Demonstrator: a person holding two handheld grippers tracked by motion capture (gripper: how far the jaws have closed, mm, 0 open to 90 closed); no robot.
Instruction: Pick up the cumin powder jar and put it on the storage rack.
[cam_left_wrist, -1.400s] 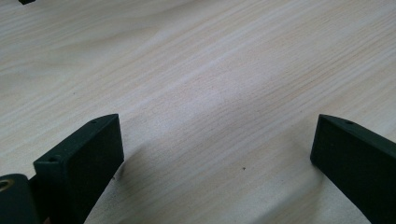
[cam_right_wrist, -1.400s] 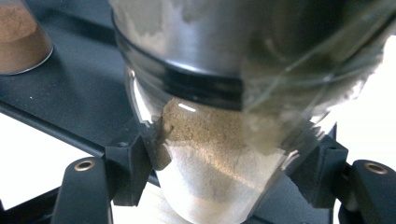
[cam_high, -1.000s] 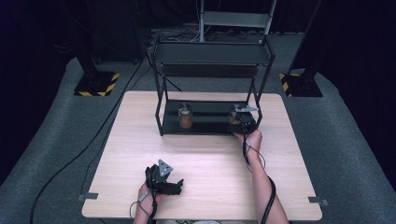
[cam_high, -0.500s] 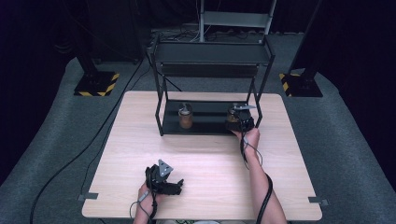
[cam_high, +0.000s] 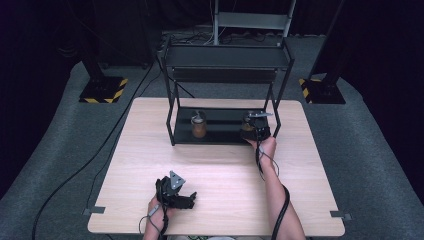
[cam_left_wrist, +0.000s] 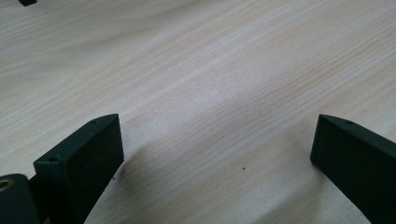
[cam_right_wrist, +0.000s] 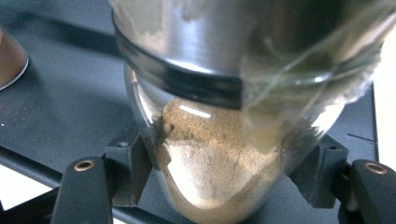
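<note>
Left gripper (cam_high: 176, 194) idle on the near table (cam_high: 220, 165), jaws wide apart, nothing between. Left jar (cam_high: 199, 125) of brown powder stands on the rack's (cam_high: 172, 120) lower shelf. My right gripper (cam_high: 256, 129) is clamped on the right jar (cam_right_wrist: 219, 140) at the shelf's right end, base near the shelf. Can't tell whether it's seated. Release or carry-off remains.

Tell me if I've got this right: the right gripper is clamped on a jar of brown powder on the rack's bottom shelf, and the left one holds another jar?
Not quite. The left gripper holds nothing: the left gripper view shows its jaws open over bare table.
</note>
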